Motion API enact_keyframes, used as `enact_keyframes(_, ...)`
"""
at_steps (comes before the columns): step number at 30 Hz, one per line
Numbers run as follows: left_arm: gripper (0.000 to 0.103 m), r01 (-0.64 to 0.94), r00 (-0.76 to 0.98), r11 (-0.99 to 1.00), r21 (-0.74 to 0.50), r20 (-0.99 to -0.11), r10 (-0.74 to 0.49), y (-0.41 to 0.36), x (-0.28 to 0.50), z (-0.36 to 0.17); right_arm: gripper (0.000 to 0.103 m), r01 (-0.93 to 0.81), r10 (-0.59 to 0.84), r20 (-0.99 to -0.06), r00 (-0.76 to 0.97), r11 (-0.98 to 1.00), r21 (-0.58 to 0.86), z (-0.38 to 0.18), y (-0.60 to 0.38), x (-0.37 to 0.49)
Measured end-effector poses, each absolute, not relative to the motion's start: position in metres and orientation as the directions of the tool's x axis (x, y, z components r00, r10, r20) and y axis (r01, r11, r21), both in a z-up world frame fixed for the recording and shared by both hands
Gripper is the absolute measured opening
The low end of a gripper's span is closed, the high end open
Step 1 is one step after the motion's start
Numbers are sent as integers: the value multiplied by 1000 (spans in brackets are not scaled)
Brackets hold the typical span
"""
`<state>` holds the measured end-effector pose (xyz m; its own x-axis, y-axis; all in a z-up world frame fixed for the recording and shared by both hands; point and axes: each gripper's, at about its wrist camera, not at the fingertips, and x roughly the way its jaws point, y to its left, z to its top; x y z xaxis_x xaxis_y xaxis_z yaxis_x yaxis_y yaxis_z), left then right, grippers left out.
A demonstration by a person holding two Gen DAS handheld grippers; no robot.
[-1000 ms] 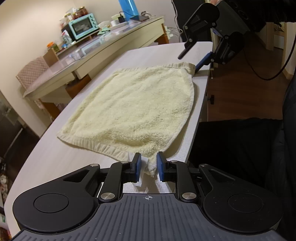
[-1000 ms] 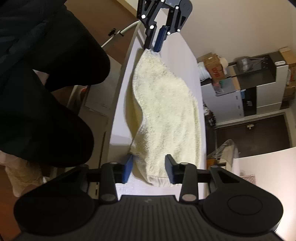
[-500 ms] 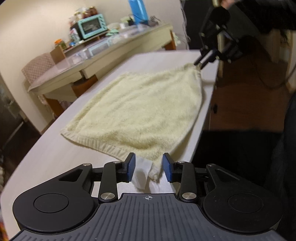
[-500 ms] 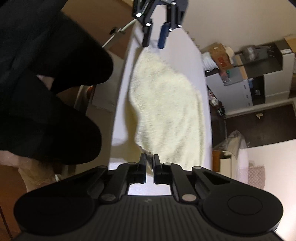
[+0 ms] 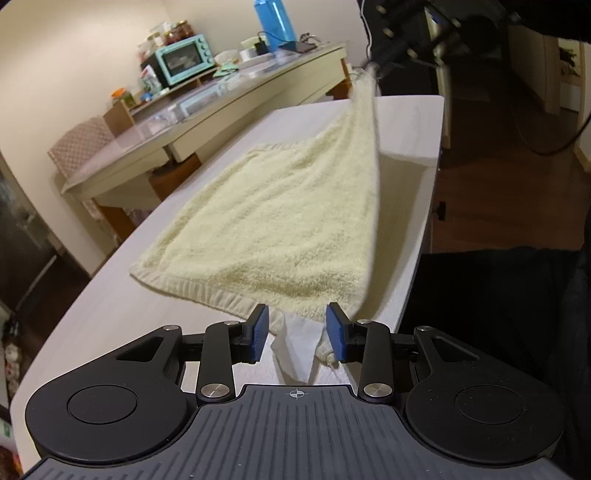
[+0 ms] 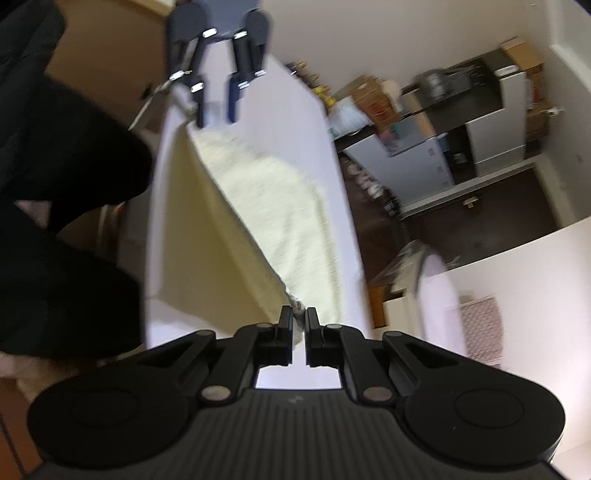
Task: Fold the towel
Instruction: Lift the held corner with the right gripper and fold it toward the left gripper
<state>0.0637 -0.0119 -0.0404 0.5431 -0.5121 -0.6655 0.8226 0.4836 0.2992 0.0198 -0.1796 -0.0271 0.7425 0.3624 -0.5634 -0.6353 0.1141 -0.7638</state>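
Right gripper clenched on towel corner, lifted above table. Left gripper spread around near corner, not pinching; should clamp before lifting level.

A home kitchen-dining room: teal toaster oven and jars on a long sideboard.

Bare table left of the towel; cluttered counter well beyond.
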Motion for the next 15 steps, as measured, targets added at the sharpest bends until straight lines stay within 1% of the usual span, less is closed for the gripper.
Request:
enact_keyframes(1, 37, 820, 543, 494, 287, -663, -516, -10, 63, -41, 7, -621, 371, -548, 750, 109, -776, -22, -175, 26)
enact_keyframes(4, 37, 815, 544, 517, 263, -656, -523, -5, 63, -43, 6, -613, 383, -541, 749, 91, -785, -18, -167, 38)
enact_keyframes(7, 38, 802, 533, 564, 196, -660, -529, 1, 67, -43, 6, -599, 398, -533, 747, 53, -799, -13, -152, 60)
enact_keyframes(8, 39, 789, 528, 594, 157, -665, -527, 4, 70, -42, 6, -593, 403, -531, 746, 39, -804, -12, -147, 67)
enact_keyframes(10, 45, 755, 530, 649, 99, -674, -514, 7, 74, -42, 6, -585, 416, -529, 740, 9, -811, -10, -135, 82)
enact_keyframes(11, 46, 734, 538, 674, 83, -678, -501, 8, 74, -41, 6, -582, 423, -531, 734, -12, -813, -8, -124, 96)
enact_keyframes(15, 47, 698, 584, 705, 127, -672, -457, 5, 66, -40, 6, -575, 445, -537, 717, -60, -816, -12, -94, 128)
